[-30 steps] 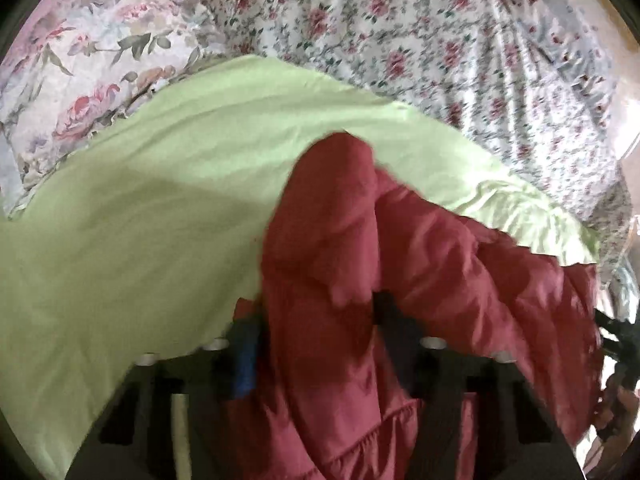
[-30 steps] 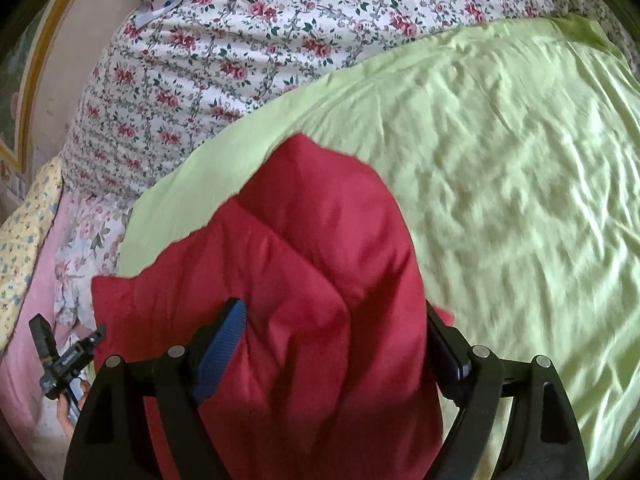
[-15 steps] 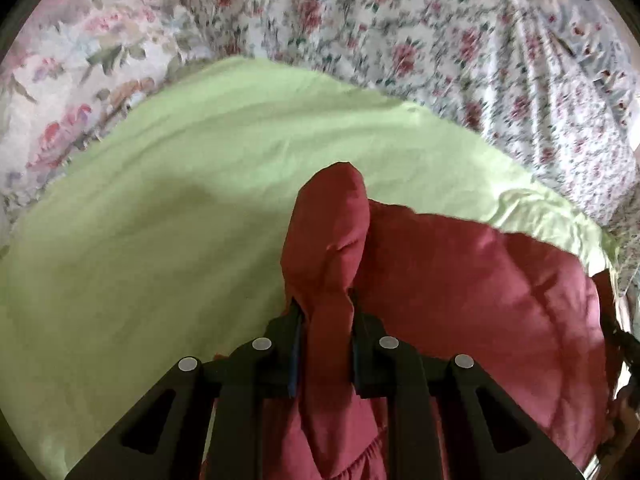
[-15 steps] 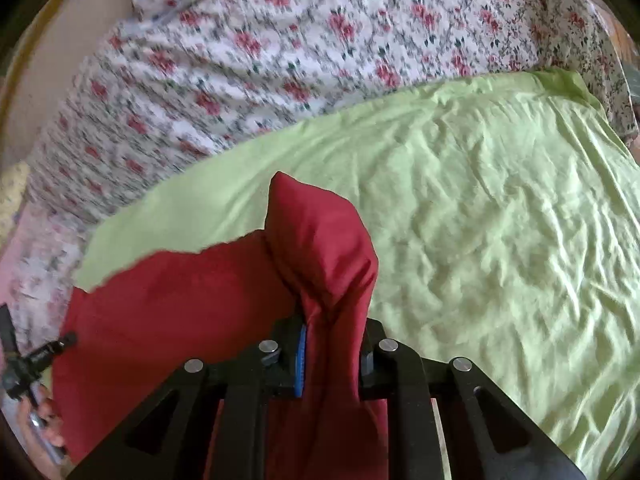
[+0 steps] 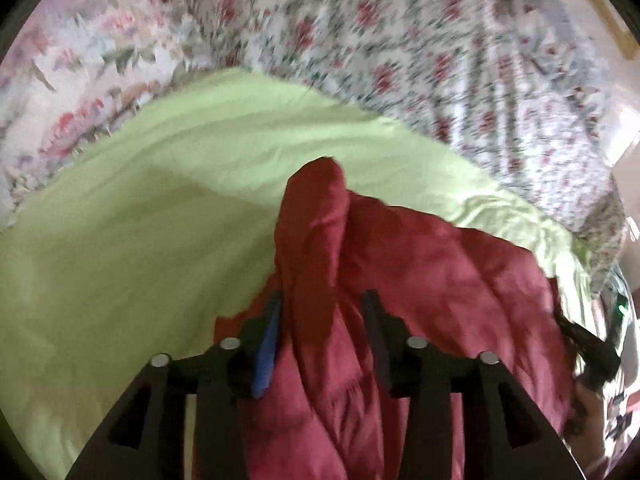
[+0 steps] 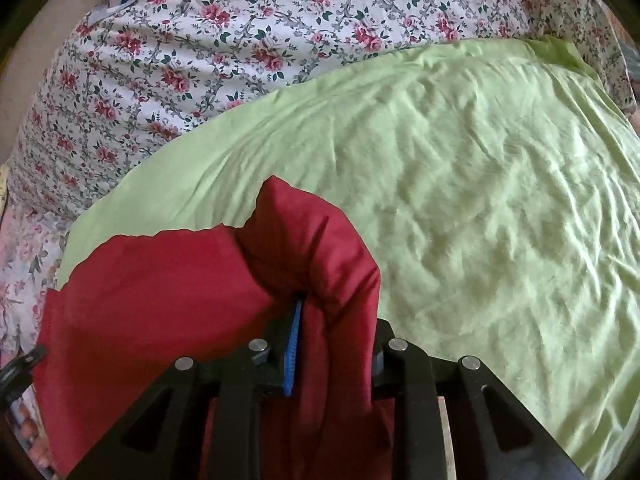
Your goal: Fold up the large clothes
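**Item: red garment** [image 5: 432, 280] — bulky, soft, dark red. It is being held bunched at the near edge of a green sheet [image 6: 460, 184], which is spread over a floral bedspread [image 6: 248, 40] on the bed. One raised fold is being carried in each wrist view; the rest is lying slack between them on the sheet.

**Left tongs** [image 5: 324, 340] — jaws are being opened. A ridge of red cloth is standing between them. The blue pad [image 5: 266, 344] is lying against the cloth on one side; on the other side a gap is being shown, so the fold is no longer being pinched.

**Right tongs** [image 6: 334, 354] — jaws are being opened slightly, yet a thick roll of garment is packed tight between them and appears to be clamped. Only one blue pad [image 6: 294, 354] is visible; the other is hidden by cloth.

**Hazards, as judged:**
- With the left side being released while the right is being held, the garment is likely to be dragged askew, and the fold line is likely to be lost.
- Cloth may be snagged on the left pad as it is being withdrawn, so the laid layer would be pulled up again.
- The sheet, being loose and wrinkled, may be rucked under the garment.
- The view from the left wrist is being blurred, so edge alignment cannot be confirmed.
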A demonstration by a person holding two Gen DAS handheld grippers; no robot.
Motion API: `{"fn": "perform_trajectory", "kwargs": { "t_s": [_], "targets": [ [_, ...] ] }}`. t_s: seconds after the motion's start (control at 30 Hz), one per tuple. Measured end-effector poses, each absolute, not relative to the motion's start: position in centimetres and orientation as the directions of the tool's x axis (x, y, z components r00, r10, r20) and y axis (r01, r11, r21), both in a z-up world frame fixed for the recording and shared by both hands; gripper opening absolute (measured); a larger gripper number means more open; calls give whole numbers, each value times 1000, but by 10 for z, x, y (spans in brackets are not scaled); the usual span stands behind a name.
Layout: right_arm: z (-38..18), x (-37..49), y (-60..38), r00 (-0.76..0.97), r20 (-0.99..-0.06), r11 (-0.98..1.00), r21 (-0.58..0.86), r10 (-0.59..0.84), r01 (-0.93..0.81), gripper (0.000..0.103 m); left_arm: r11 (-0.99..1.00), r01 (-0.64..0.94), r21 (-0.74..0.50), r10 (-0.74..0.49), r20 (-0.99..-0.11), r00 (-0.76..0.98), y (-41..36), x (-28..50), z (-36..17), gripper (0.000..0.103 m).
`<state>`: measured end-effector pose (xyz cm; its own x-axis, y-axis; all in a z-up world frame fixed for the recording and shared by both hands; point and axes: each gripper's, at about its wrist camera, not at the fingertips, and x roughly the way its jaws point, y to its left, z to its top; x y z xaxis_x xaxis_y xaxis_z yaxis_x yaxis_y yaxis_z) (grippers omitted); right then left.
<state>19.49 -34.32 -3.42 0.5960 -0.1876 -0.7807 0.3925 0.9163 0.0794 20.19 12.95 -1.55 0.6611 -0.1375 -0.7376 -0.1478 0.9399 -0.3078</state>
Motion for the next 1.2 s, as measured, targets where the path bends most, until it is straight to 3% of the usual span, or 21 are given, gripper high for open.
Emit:
{"fn": "perform_trajectory", "kwargs": {
  "t_s": [0.2, 0.33, 0.47, 0.63, 0.7, 0.9, 1.2],
  "targets": [
    [-34, 196, -342, 592, -781, 916, 68, -198, 396, 25, 949, -41, -312, -198, -694, 692, 107, 153, 7, 45],
    [-33, 195, -342, 593, -780, 915, 68, -199, 397, 26, 952, 32, -305, -252, -720, 647, 79, 139, -3, 46],
    [-30, 191, -343, 597, -781, 915, 88, -182, 393, 27, 967, 27, -254, -221, -779, 587, 61, 145, -23, 47],
    [-13, 171, -338, 626, -764, 916, 125, -157, 382, 37, 978, 22, -208, -182, -797, 576, 53, 160, -38, 49],
    [0, 154, -329, 652, -742, 921, 129, -157, 368, 46, 977, 17, -214, -185, -797, 575, 53, 166, -41, 50],
    [22, 108, -281, 701, -695, 958, 59, -162, 280, 62, 981, 15, -192, -165, -796, 582, 44, 170, -52, 50],
    [21, 80, -218, 699, -705, 992, -62, -121, 108, 64, 974, 13, -227, -186, -762, 620, 59, 141, -25, 49]
  ]
}}
